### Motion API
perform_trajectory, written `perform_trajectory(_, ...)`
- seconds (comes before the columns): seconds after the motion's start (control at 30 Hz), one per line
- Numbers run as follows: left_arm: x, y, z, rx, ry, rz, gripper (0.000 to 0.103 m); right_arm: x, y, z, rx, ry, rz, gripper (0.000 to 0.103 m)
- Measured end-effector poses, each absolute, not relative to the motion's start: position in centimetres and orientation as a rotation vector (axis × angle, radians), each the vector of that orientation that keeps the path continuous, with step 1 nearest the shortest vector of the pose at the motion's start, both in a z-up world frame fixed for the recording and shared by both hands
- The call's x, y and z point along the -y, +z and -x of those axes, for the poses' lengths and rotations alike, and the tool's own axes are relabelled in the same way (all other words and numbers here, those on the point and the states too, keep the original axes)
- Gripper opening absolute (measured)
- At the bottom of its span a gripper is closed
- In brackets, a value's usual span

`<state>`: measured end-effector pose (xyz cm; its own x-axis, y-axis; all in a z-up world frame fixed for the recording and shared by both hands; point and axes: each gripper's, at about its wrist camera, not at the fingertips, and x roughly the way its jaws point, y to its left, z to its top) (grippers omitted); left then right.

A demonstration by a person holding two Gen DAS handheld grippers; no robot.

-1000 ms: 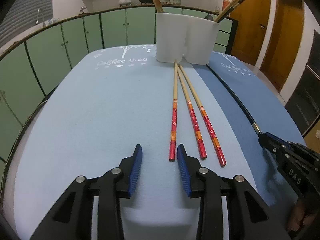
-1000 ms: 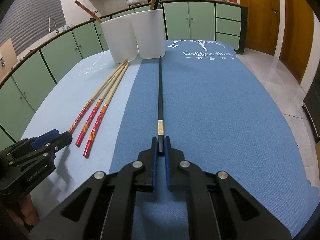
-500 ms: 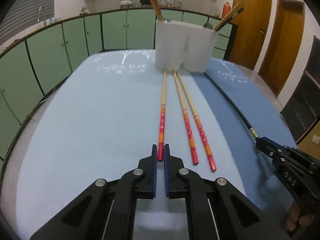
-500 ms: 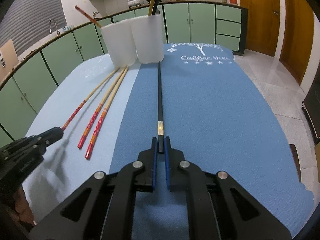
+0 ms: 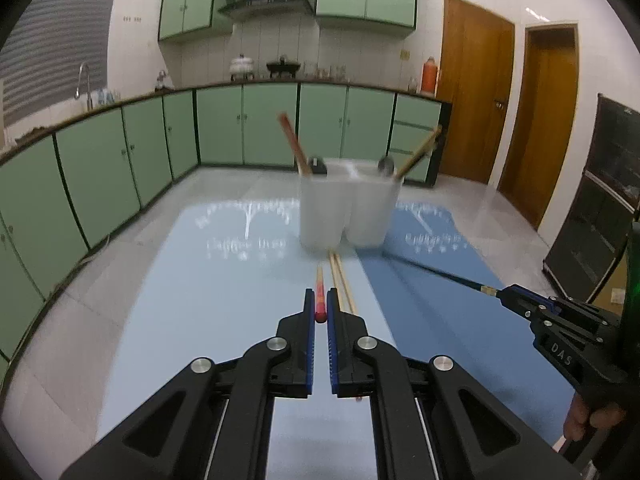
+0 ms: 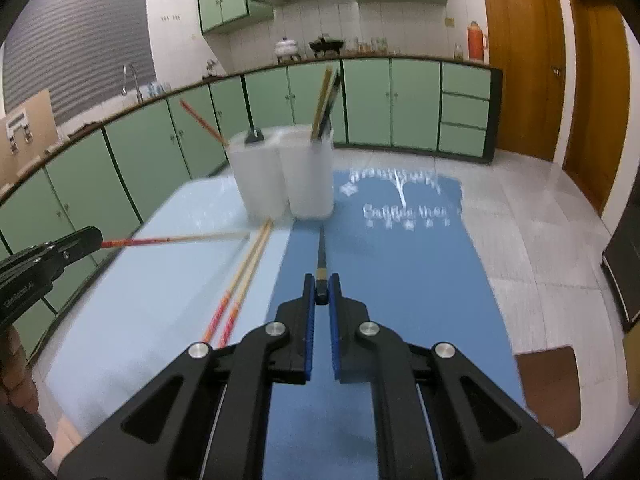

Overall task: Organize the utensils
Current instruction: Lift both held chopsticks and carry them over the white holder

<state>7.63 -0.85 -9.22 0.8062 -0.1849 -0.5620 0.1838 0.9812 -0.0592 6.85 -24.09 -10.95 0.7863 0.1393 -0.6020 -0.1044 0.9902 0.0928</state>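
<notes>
My left gripper (image 5: 319, 307) is shut on the red end of a red-and-wood chopstick (image 5: 319, 296) and holds it lifted above the table; the right wrist view shows it (image 6: 172, 239) in the air, pointing at the holders. My right gripper (image 6: 321, 292) is shut on a black chopstick (image 6: 321, 254), also raised, its tip toward the white holders (image 6: 286, 174). In the left wrist view the black chopstick (image 5: 436, 274) runs from my right gripper (image 5: 506, 298) toward the two white holders (image 5: 348, 210). Two more red-and-wood chopsticks (image 6: 244, 276) lie on the light blue mat (image 6: 152, 300).
The two white holders stand at the table's far end and hold a red-tipped chopstick (image 6: 198, 120), wooden and black chopsticks (image 6: 326, 100). A dark blue mat (image 6: 404, 264) covers the right half. Green cabinets (image 5: 260, 124) and tiled floor (image 6: 540, 224) surround the table.
Both grippers have lifted their chopsticks off the table and risen. The left gripper, open a second ago, shut on the red chopstick's end.
</notes>
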Motion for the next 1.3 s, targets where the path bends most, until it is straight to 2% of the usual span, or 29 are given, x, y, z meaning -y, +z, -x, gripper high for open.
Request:
perform_trajectory(0.43, 1.6, -3.3, -10.0, -0.491, -0.244, -0.018, 0.006, 25.6, -2.7, -10.7, -0.584, 0.223, -0.102, 0.006)
perform_trajectory(1.03, 2.2, -0.1, -12.0, -0.454, -0.298, -0.036, 0.005, 24.5, 4.1, -14.5, -0.572, 0.371, -0.073, 0.006)
perform_trajectory(1.3, 3.5, 4.7, -14.0, -0.34, -0.317, -0.066, 0.005, 24.6, 8.2, -17.2, -0.505, 0.388, -0.072, 0.006)
